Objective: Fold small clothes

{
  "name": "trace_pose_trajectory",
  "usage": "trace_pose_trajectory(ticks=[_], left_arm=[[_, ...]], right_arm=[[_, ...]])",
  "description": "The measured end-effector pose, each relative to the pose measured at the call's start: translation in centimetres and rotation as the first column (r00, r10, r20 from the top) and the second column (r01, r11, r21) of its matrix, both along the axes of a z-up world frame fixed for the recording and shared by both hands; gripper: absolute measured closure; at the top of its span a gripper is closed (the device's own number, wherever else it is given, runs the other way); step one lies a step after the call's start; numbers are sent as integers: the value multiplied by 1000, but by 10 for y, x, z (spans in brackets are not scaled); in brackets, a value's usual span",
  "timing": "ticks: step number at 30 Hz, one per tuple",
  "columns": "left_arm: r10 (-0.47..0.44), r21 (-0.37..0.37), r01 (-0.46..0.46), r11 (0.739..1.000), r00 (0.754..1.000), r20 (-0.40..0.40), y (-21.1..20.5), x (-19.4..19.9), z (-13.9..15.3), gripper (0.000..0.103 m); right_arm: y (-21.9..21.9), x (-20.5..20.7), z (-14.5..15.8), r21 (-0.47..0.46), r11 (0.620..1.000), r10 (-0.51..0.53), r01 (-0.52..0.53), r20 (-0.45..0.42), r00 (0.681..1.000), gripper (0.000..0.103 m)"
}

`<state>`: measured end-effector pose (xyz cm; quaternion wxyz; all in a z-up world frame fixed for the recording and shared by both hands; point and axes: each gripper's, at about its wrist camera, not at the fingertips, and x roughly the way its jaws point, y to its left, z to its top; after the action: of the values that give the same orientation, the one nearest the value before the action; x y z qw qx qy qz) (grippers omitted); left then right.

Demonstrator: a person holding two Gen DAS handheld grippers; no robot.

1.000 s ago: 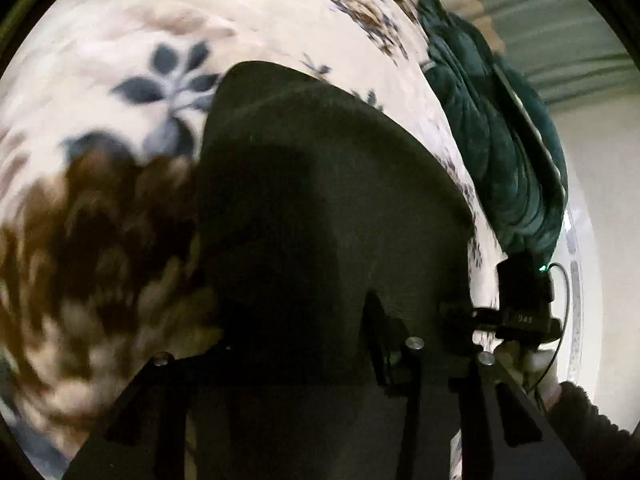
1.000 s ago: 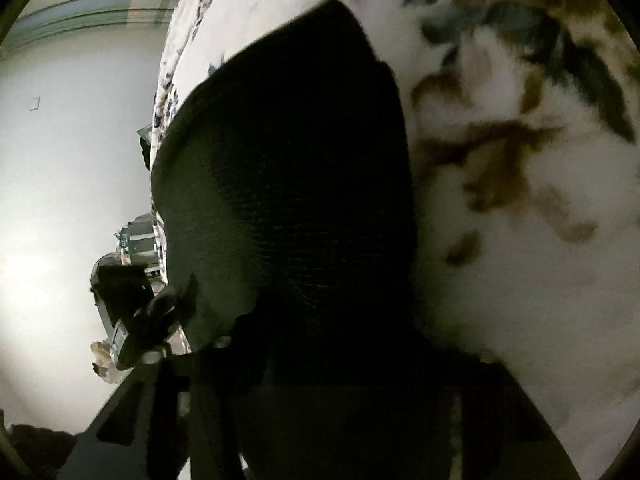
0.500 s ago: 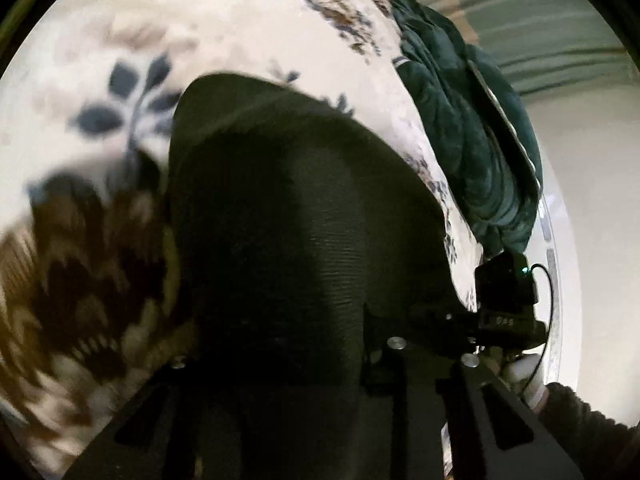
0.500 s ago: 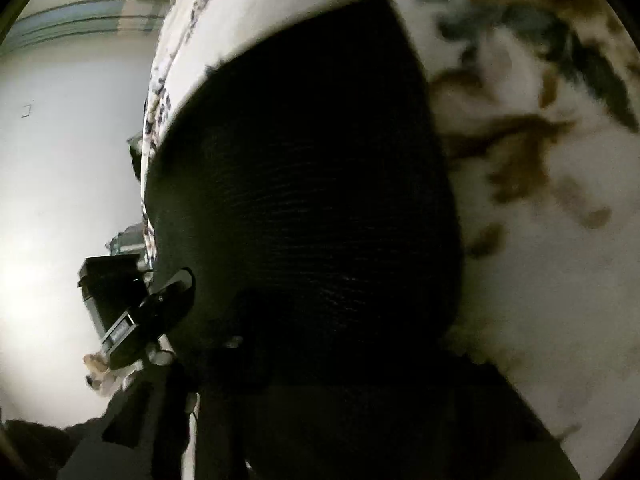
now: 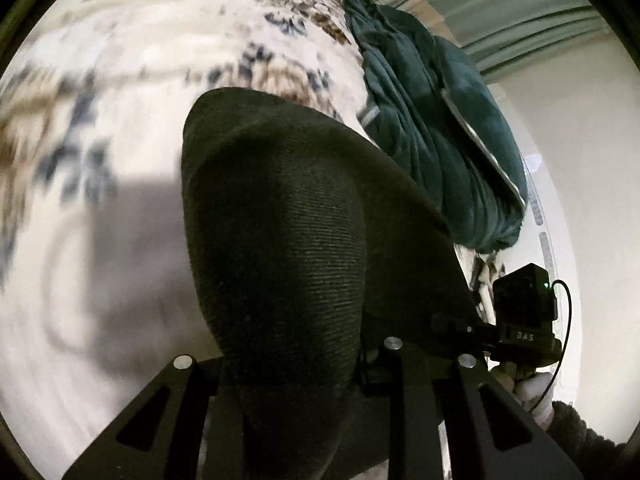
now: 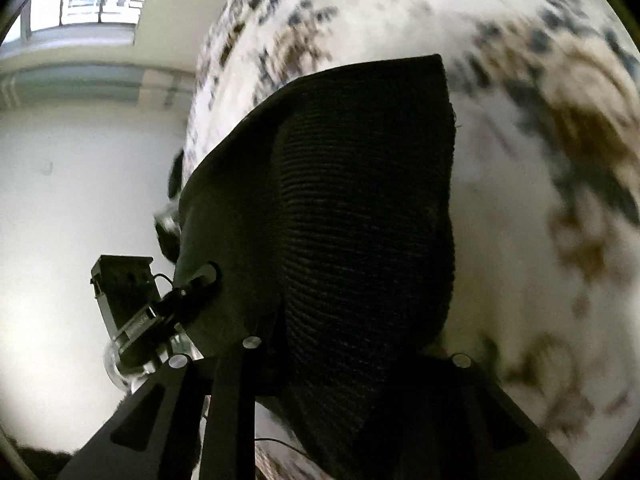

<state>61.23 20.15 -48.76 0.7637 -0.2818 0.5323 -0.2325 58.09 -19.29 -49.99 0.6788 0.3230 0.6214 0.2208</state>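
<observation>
Clearly the black knit garment [image 5: 280, 240] is pinched by the left claw [image 5: 288, 364] and the right claw [image 6: 352, 360], both closed on it; if one grip is loosened, the fold could be lost over the floral bed cover [image 5: 120, 100].

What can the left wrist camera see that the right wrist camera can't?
Only the left wrist view shows the big dark green bedding bunched at the edge of the bed and the green curtain.

Only the right wrist view shows a bright window high on the wall.

Both show the black knit garment hanging in front of the lens, gripped by the left tongs and the right tongs, over the flowery blanket. Each view also catches the other tongs.
</observation>
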Motion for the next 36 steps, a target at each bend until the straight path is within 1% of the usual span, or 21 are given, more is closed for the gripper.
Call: trace_pose_trajectory(ticks=[3,7,8,10,11,13,14,15,16,17,19,20,22,23,25,26,28,30,31,32,36], left_arm=[[-38,57,39,998,999,-14,6,63,-14,80],[-69,177,93,980,988,-139,6,120,-61,65],[-75,186,103,977,986,-152,7,123,-68,58],[-79,185,101,978,989,-126,8,116,-69,54],[-77,205,98,974,991,-105,8,108,-65,51],[-57,282,71,957,997,-60,5,88,-51,50],[-50,319,59,946,998,-37,2,79,-45,42],[-43,359,45,932,999,-12,-1,69,-37,23],[-34,390,28,920,999,8,-2,62,-32,15],[-27,413,13,911,999,30,-4,51,-28,9],[-23,451,-3,893,998,51,-7,36,-29,8],[-21,469,-2,883,999,43,-2,37,-35,8],[6,519,-8,854,1000,6,2,30,-50,8],[32,505,-20,863,999,-16,5,26,-57,8],[77,485,-57,873,997,-21,6,21,-56,8],[88,496,-72,865,996,-9,4,17,-52,8],[93,531,-93,843,995,26,-3,9,-36,8],[100,546,-115,830,993,56,-8,2,-20,8],[104,557,-124,821,992,68,-12,-3,-9,8],[107,566,-136,813,991,84,-16,-9,6,8],[113,567,-156,809,987,111,-19,-38,53,8]], right_arm=[[16,45,-2,2,999,-38,38,30,999,80],[23,112,-23,-61,995,-81,83,34,996,79],[24,125,-32,-91,992,-93,93,6,996,74],[14,136,-44,-194,974,-125,114,-43,991,71],[8,136,-48,-220,967,-140,125,-52,989,55],[3,128,-36,-305,943,-141,133,-6,990,50],[3,118,-26,-379,918,-119,120,27,993,48],[7,114,-17,-452,884,-108,122,56,993,46],[11,99,-2,-534,835,-88,131,106,990,43],[18,91,6,-574,809,-59,126,135,989,38],[28,68,17,-635,765,-9,107,156,988,29],[37,51,17,-666,742,34,81,158,987,29],[41,29,8,-701,713,68,30,113,991,29],[35,16,-3,-726,688,55,13,69,996,29],[28,9,-21,-721,692,4,24,38,999,28],[21,2,-24,-717,696,-24,37,28,999,28],[20,-6,-15,-730,682,-33,56,46,998,28],[27,-13,5,-770,632,-21,86,94,995,20],[30,-18,16,-785,610,-15,103,118,993,3],[34,-24,29,-801,586,-9,123,145,989,0],[56,-36,70,-841,508,10,185,221,975,0]])
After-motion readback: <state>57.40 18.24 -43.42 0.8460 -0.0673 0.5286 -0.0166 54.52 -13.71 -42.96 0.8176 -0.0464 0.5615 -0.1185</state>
